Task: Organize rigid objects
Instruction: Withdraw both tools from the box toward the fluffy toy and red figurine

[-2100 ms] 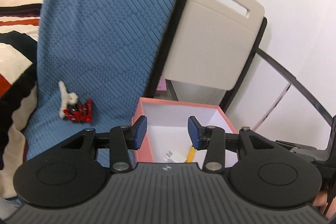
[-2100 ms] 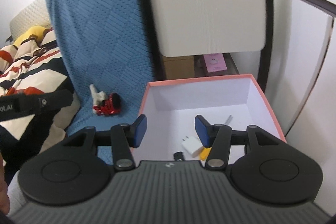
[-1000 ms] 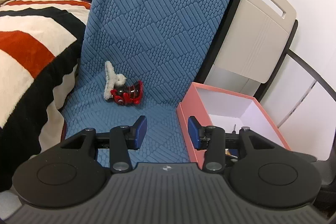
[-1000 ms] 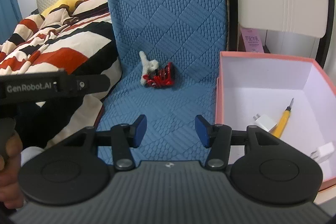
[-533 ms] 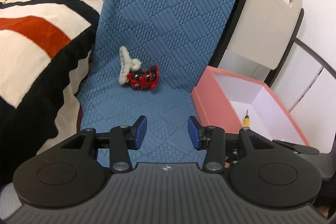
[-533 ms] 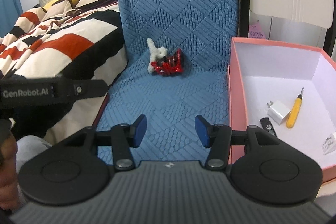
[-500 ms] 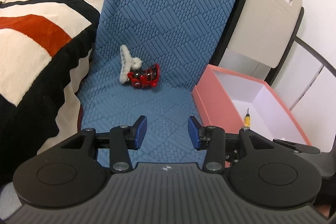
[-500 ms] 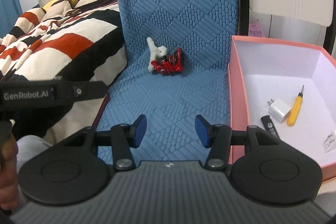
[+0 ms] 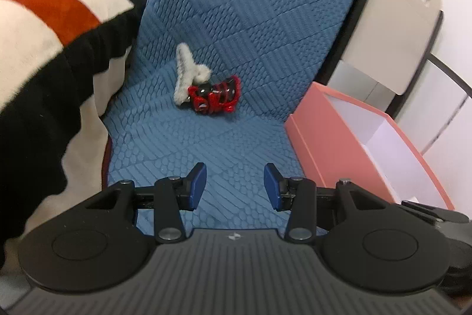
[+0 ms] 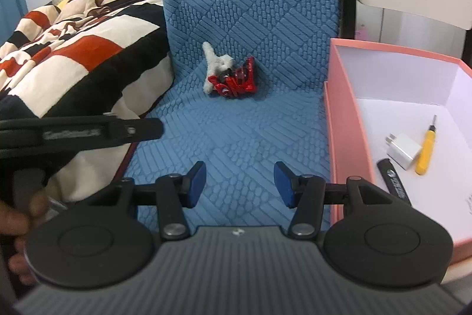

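Observation:
A fuzzy white hair clip [image 9: 186, 72] [image 10: 214, 62] and a red hair clip [image 9: 216, 98] [image 10: 237, 81] lie touching each other on the blue quilted mat [image 9: 206, 138] [image 10: 236, 132], where it bends upward. A pink box [image 9: 333, 143] [image 10: 342, 120] with a white inside stands on the right. It holds a white charger [image 10: 402, 151], a yellow screwdriver [image 10: 424, 151] and a black stick [image 10: 393, 182]. My left gripper [image 9: 235, 186] and right gripper [image 10: 239, 184] are both open and empty, hovering over the mat well short of the clips.
A striped blanket [image 9: 44, 28] [image 10: 76, 49] covers the bed on the left. A beige folded chair [image 9: 392, 28] leans on the wall behind the box. The left gripper's body [image 10: 82, 132] and a hand [image 10: 17, 229] cross the lower left of the right wrist view.
Both grippers have sunk and come nearer to the mat and the two clips, which now look larger. Their jaws have kept the same width.

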Motion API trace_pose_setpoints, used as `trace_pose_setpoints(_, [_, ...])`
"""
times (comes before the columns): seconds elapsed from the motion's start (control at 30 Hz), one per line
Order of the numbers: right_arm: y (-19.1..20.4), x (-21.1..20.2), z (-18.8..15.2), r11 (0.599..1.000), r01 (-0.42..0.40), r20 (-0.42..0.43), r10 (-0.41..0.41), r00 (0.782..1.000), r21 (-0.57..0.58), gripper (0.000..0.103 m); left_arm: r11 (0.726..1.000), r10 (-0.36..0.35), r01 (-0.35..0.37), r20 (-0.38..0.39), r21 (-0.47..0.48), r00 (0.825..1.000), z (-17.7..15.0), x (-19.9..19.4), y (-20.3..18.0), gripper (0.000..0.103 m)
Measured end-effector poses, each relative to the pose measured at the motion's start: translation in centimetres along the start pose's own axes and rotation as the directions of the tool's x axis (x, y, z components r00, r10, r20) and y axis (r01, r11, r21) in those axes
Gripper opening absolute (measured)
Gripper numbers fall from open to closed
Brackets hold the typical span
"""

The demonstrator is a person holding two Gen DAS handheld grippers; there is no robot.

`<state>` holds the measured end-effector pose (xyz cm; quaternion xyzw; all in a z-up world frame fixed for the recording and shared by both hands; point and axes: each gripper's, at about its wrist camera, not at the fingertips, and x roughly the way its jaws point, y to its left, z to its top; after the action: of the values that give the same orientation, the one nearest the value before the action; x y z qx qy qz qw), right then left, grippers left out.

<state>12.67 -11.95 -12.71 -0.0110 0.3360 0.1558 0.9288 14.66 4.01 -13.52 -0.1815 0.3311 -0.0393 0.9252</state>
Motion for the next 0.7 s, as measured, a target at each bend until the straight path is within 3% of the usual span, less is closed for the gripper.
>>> trace_pose_setpoints(0.23, [0.6, 2.3, 1.4, 0.998, -0.035, 0.025, 0.036, 0.999, -0.047, 0.054, 0.997, -0.008, 0.004, -0.055, -0.073, 0.998, 2.1, 5.2, 2.7, 0.049])
trace_pose_setpoints(0.7, [1.5, 8.1, 5.5, 0.973, -0.042, 0.027, 0.050, 0.998, -0.229, 0.054, 0.999, 0.018, -0.020, -0.045, -0.035, 0.999, 6.9, 12.7, 4.5, 0.049])
